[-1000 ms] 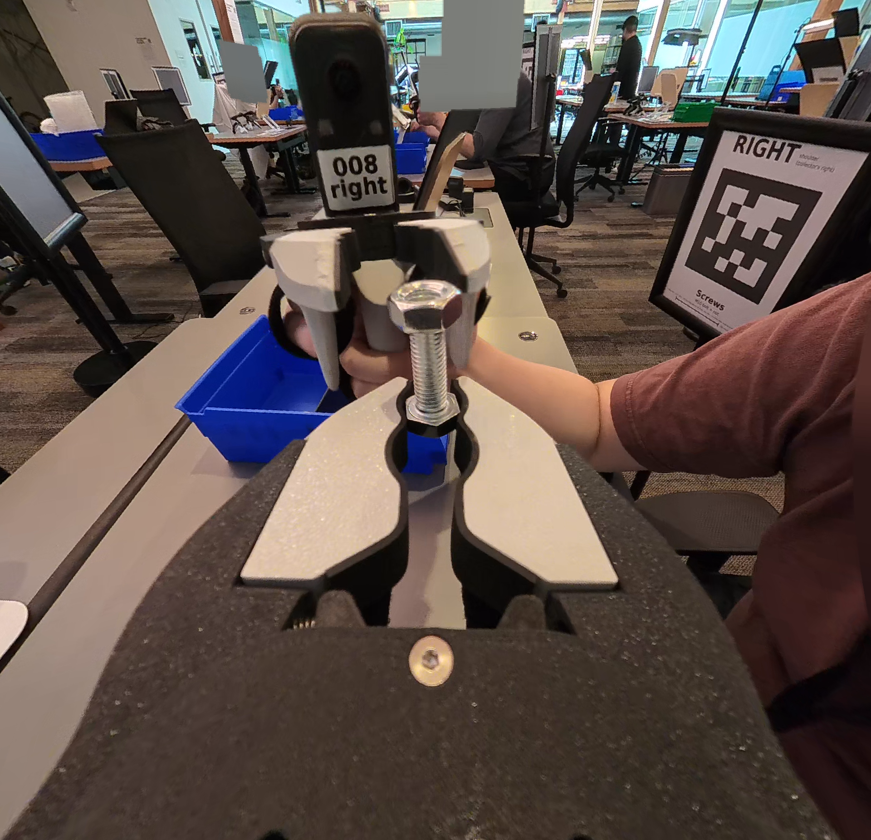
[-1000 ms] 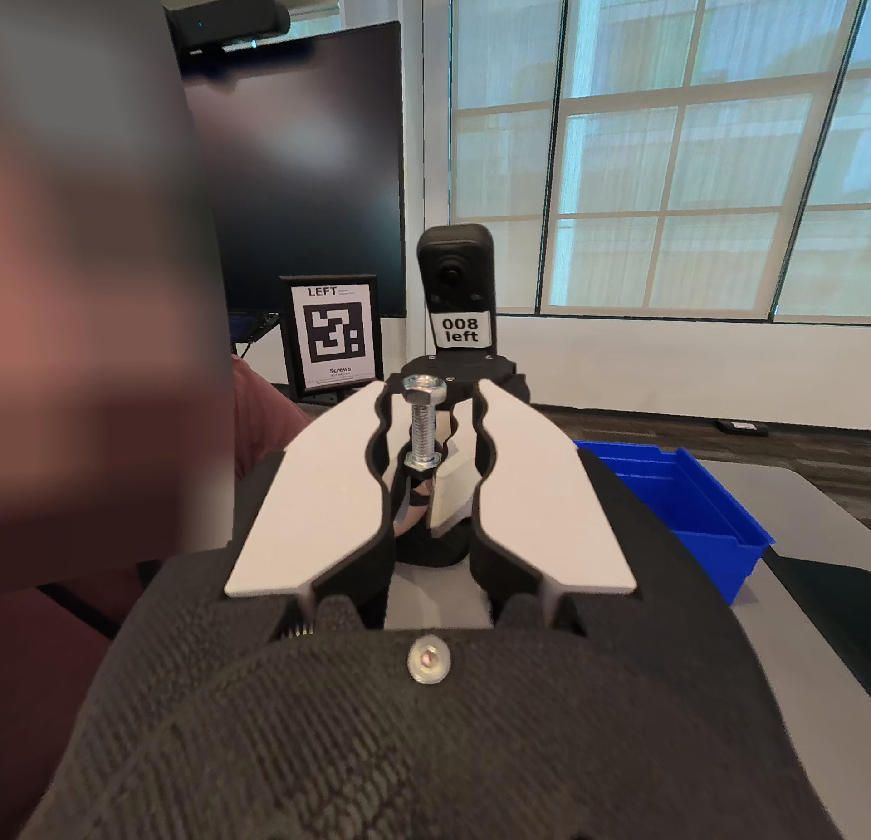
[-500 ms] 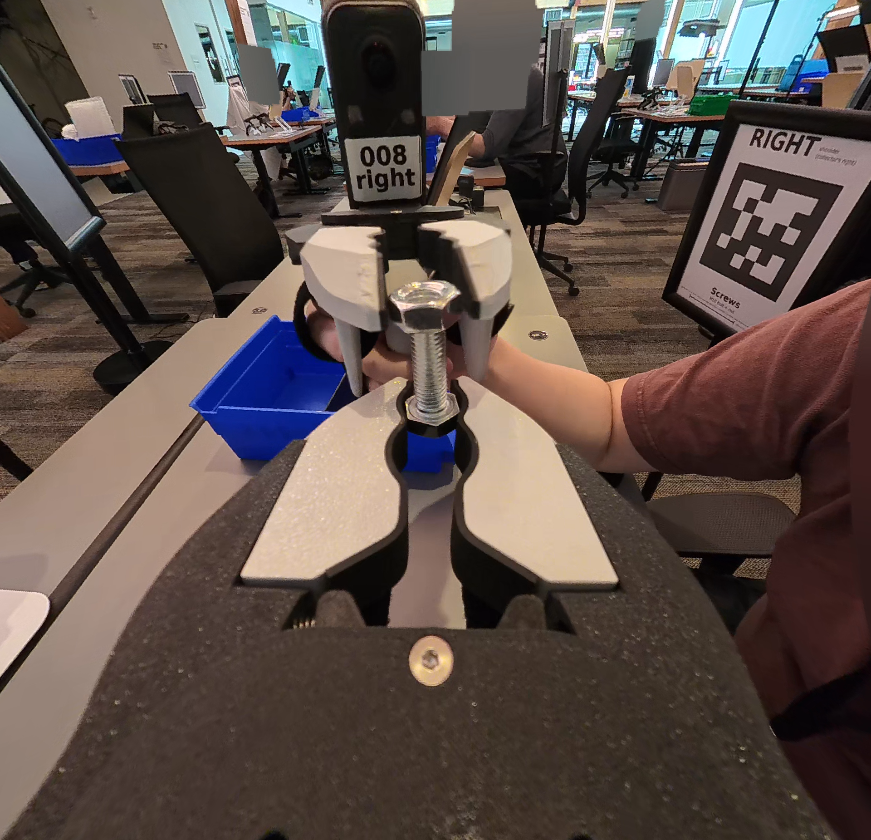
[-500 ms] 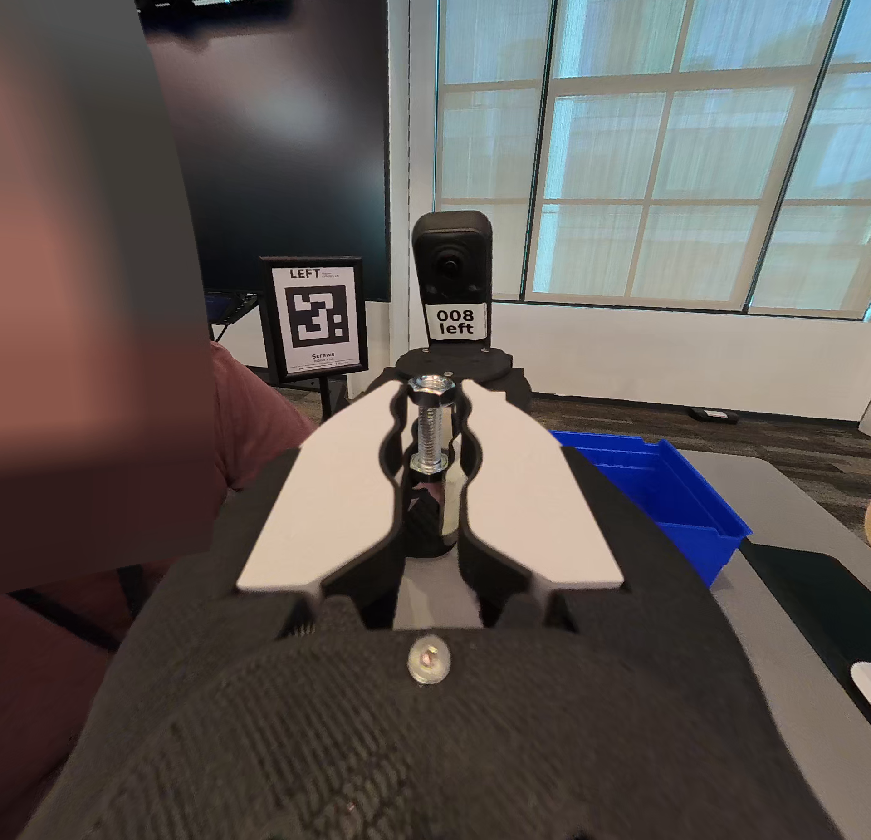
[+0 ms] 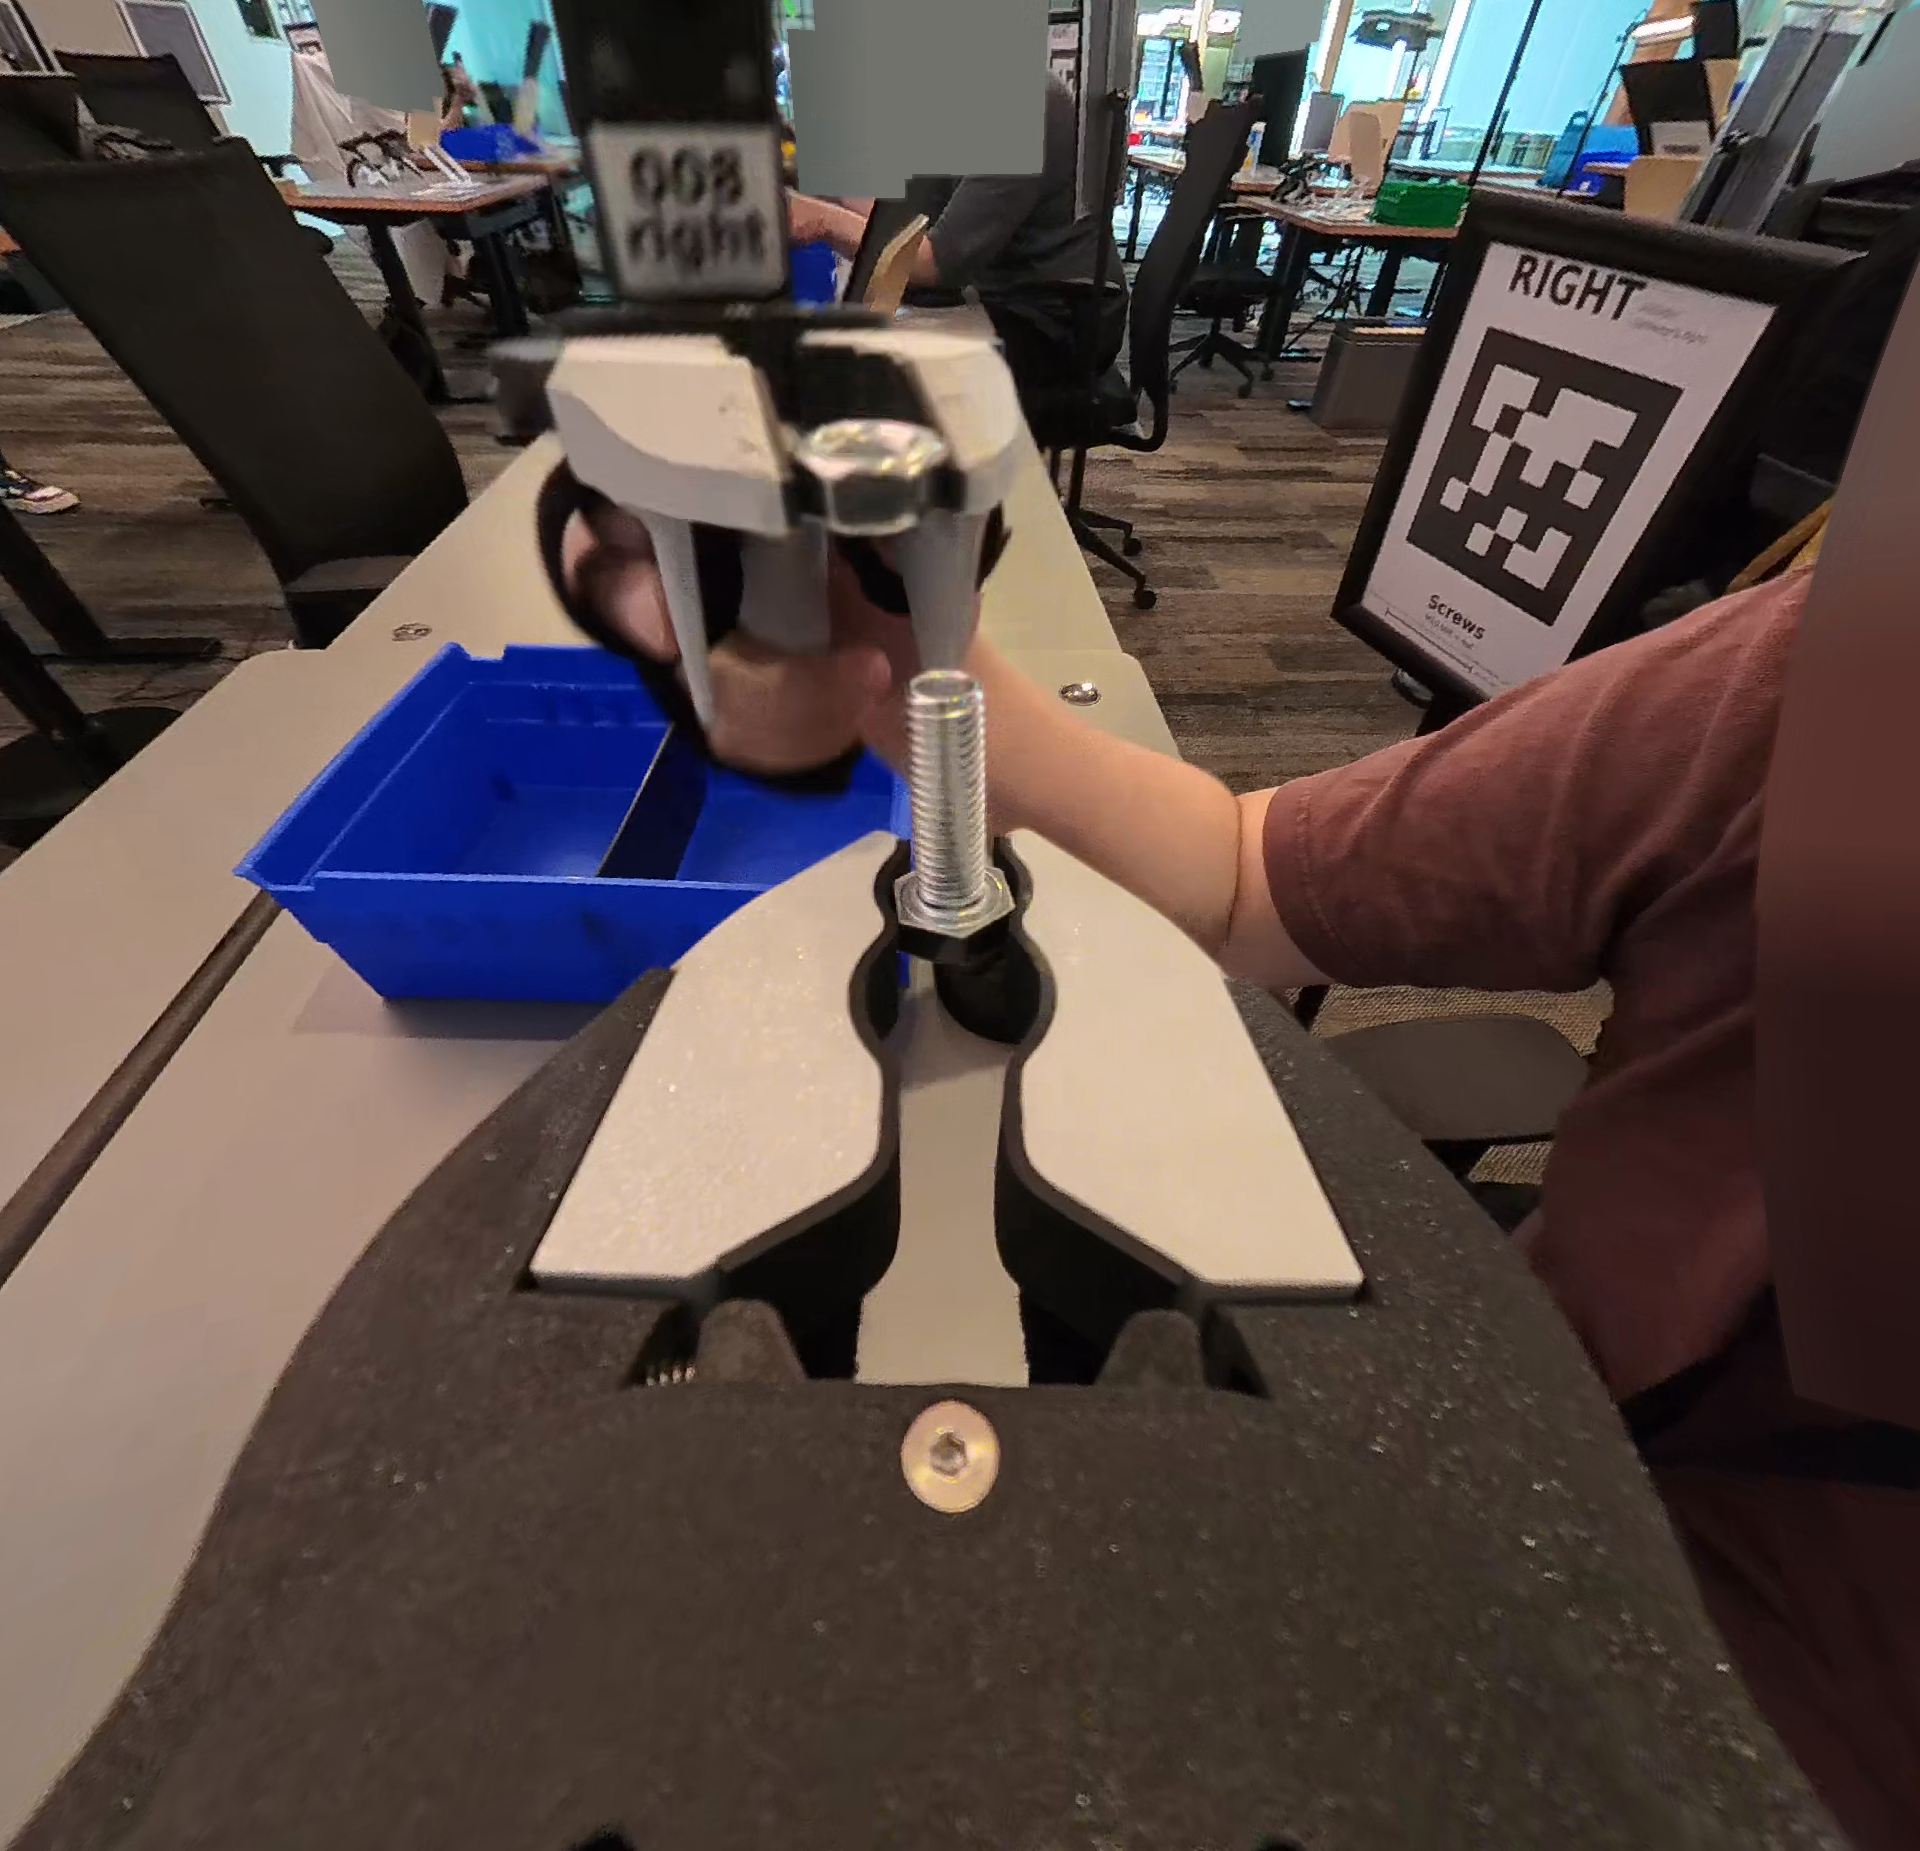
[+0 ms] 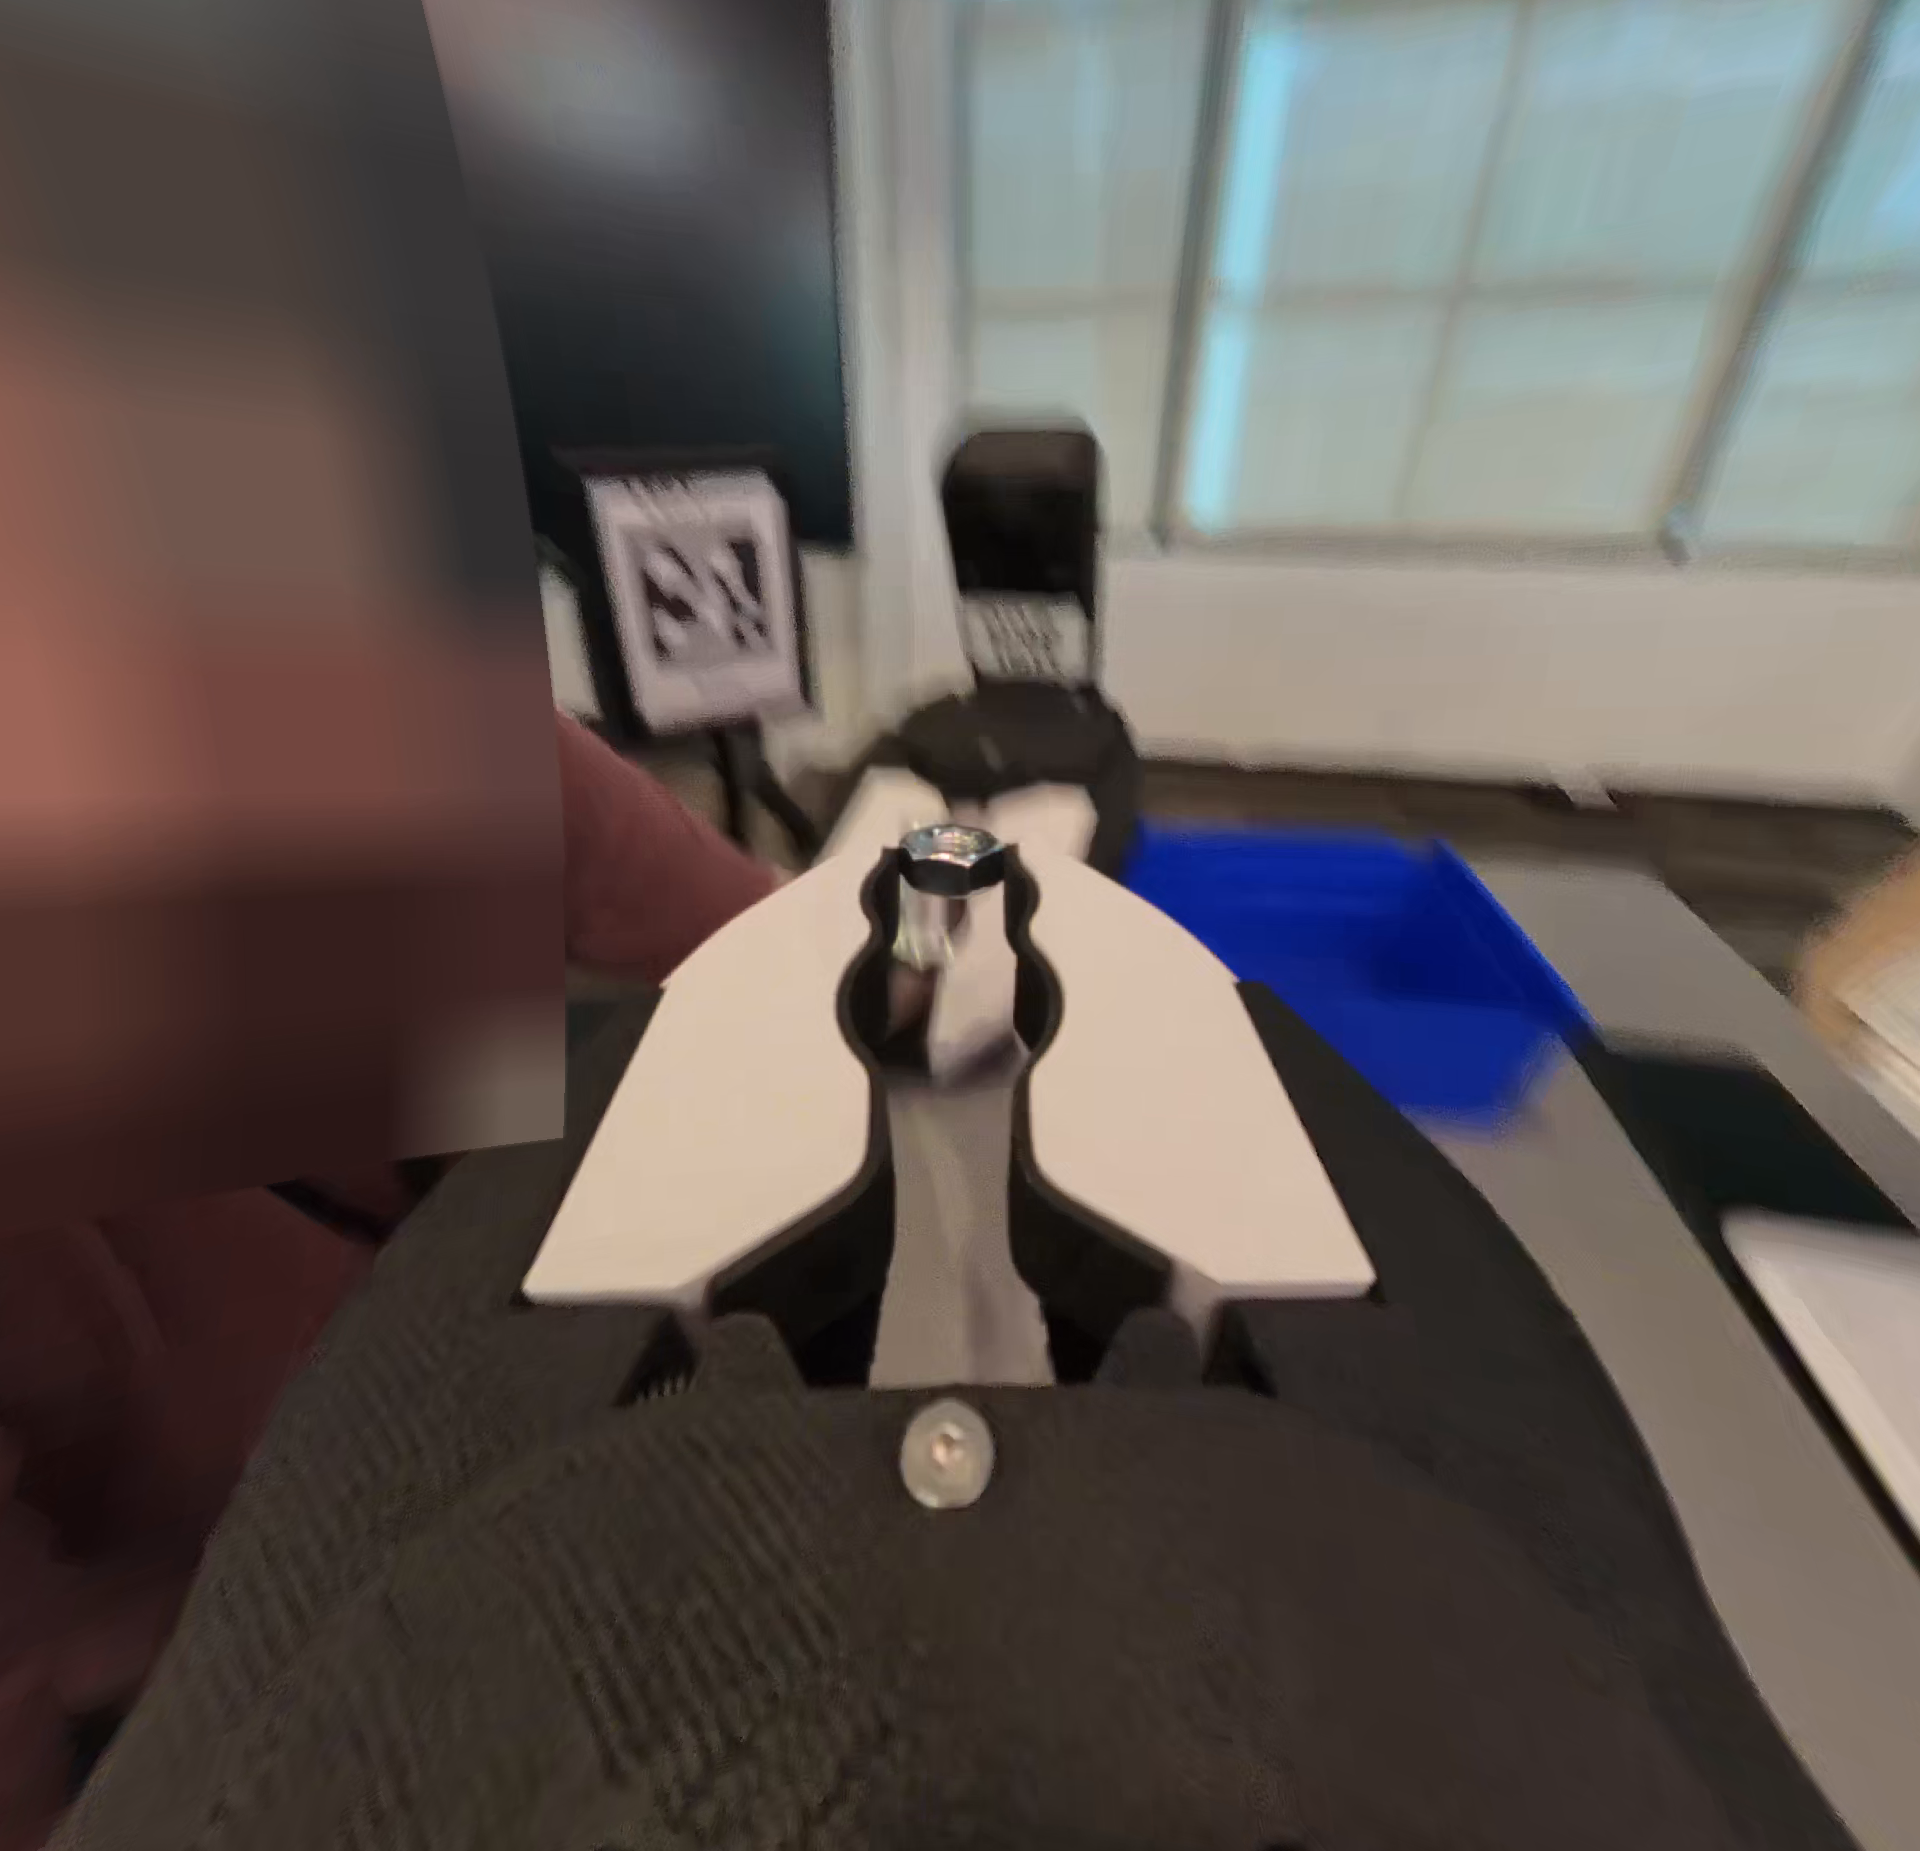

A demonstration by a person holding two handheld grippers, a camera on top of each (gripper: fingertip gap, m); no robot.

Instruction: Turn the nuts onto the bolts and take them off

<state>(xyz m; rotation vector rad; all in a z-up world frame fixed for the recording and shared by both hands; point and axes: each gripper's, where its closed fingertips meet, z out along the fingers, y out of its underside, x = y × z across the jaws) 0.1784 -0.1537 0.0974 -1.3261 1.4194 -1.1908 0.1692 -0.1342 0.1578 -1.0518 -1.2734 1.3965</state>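
Left gripper point(image 5: 951, 913) jaws clamp upright bolt point(image 5: 945, 793) (head down), right gripper point(image 6: 951, 866) pinches nut point(image 6: 948, 859)

The bolt point(image 5: 943, 793) and the nut point(image 5: 871, 473) are bright silver. Both sets of fingers point(image 5: 748, 1063) are pale grey on top with black edges, set in speckled black bodies. The bin point(image 5: 488, 908) is vivid blue on a light grey worktop point(image 5: 156, 1126). The sleeve point(image 5: 1538, 928) is maroon. A framed sign point(image 5: 1548, 471) carries a black-and-white block pattern; the one in the right wrist view looks alike, though blurred.
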